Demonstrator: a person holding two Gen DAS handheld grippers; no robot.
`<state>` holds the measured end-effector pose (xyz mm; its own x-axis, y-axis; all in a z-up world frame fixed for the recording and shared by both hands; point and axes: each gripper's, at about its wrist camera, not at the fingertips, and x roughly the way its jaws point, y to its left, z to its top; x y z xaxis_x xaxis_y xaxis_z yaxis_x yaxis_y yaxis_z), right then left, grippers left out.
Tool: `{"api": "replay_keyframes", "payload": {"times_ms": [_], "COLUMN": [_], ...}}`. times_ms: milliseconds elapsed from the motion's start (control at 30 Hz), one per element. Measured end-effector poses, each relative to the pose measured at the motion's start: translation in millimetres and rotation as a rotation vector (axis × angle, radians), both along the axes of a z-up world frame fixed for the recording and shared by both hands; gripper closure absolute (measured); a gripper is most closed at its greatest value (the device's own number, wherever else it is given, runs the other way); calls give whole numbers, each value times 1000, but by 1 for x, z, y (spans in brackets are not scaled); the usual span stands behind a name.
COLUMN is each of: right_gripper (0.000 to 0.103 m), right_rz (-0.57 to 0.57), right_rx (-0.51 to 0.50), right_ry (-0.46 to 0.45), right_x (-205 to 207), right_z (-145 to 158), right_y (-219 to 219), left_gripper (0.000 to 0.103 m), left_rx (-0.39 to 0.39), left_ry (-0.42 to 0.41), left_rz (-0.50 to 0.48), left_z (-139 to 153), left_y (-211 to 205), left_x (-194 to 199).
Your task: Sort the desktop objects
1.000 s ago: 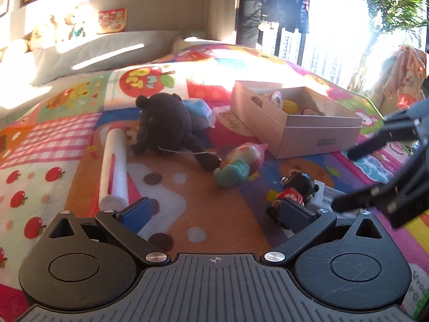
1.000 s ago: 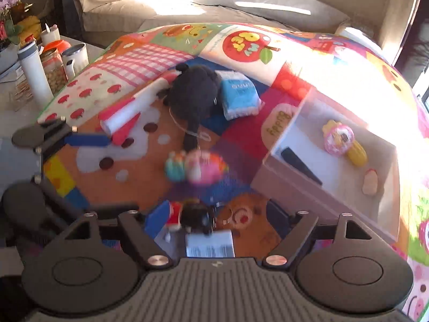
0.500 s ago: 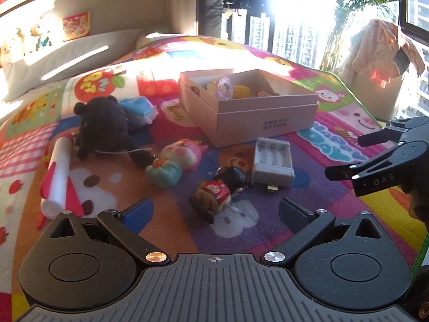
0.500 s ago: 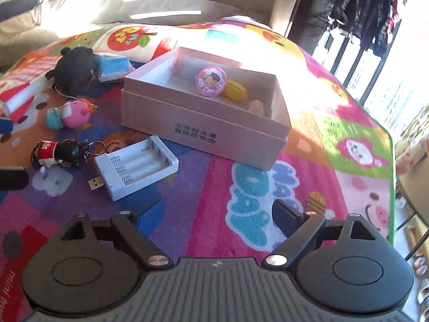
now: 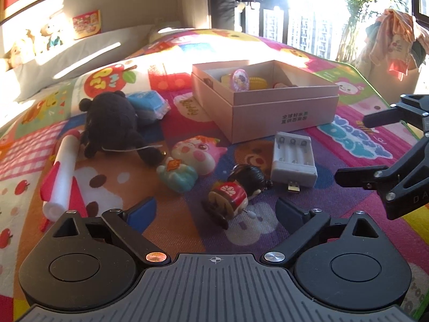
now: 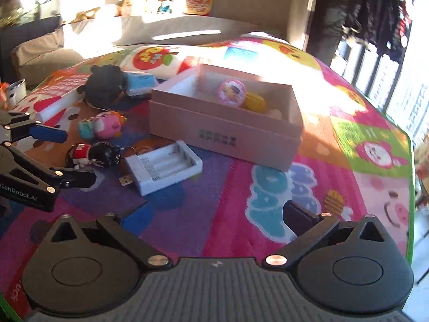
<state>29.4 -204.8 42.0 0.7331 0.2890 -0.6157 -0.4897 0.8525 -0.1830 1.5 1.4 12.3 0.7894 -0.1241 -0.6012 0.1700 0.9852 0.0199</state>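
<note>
Jaws of right gripper [image 6: 214, 214] are being opened over bare mat, left gripper [image 5: 214, 209] being held apart and empty near white plastic battery charger [image 6: 163, 165] beside pink cardboard box [image 6: 222, 134]; collision risk is judged likely.

The play mat [image 5: 356, 145] is a woven-looking, matt printed fabric. On it, the pink box [image 5: 268, 112] looks like smooth matt cardboard. Just in front of the box, the battery charger [image 5: 293, 158] is pale hard plastic with a metal plug. Left of the box, the black bear [image 5: 112, 123] is fuzzy plush, and the little doll [image 5: 233, 190] is glossy plastic.
</note>
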Motion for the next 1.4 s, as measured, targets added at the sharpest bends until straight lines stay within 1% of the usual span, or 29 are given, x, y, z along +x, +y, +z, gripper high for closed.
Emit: {"api": "replay_keyframes", "payload": {"times_ms": [67,133,167,267,367,400,467,533,567,600,633,667,733,800,867,933,1033,1100,1167,1233,1267,1400], "right_gripper": [0,0,0,0,1,4,15,15,15,15,14,14,14,13,4,1,0,0,0,0,0,0], "right_rz": [94,160,173,160,126,111,81,1,-71,-120,-192,-240,-293,-292,-286,-305,-342,-345,-338,-344,-353,-378], "right_rx": [-10,-3,-4,-13,10,24,79,74,75,79,97,120,166,220,286,314,302,302,316,314,315,366], "right_ry": [22,58,70,101,181,205,239,213,192,183,175,177,180,184,180,141,67,51,53,82,97,147], "right_x": [13,29,36,56,70,72,71,68,66,65,63,61,52,40,26,11,-3,-5,-3,2,4,10], "right_z": [4,5,4,-2,-13,-16,-17,-16,-17,-18,-20,-20,-21,-20,-16,-14,-15,-16,-16,-19,-20,-25], "right_y": [16,31,37,51,52,49,39,28,20,13,2,-7,-20,-28,-38,-44,-49,-50,-52,-51,-52,-61], "left_gripper": [2,1,0,0,0,0,0,0,0,0,0,0,0,0,0,0,0,0,0,0,0,1], "left_rx": [-15,-38,-46,-76,-130,-150,-160,-156,-154,-152,-150,-149,-146,-150,-155,-137,-60,-1,-21,-83,-94,-52], "left_ry": [6,6,5,37,60,59,57,58,59,61,62,64,66,68,71,75,100,112,119,117,110,82], "left_rz": [7,6,2,-20,-4,-2,-1,-1,-1,-3,-4,-4,-2,2,11,16,10,5,11,-33,-51,-111], "left_z": [-1,-1,-1,-3,-5,-5,-6,-6,-6,-6,-6,-6,-6,-6,-6,-6,-6,-6,-3,1,3,5], "left_y": [5,9,11,14,22,24,26,25,24,24,23,23,23,23,24,21,9,2,0,-5,-10,-35], "left_x": [-2,-6,-7,-8,-5,-6,-6,-6,-6,-6,-6,-5,-5,-5,-5,-4,-2,-1,-2,-4,-5,-3]}}
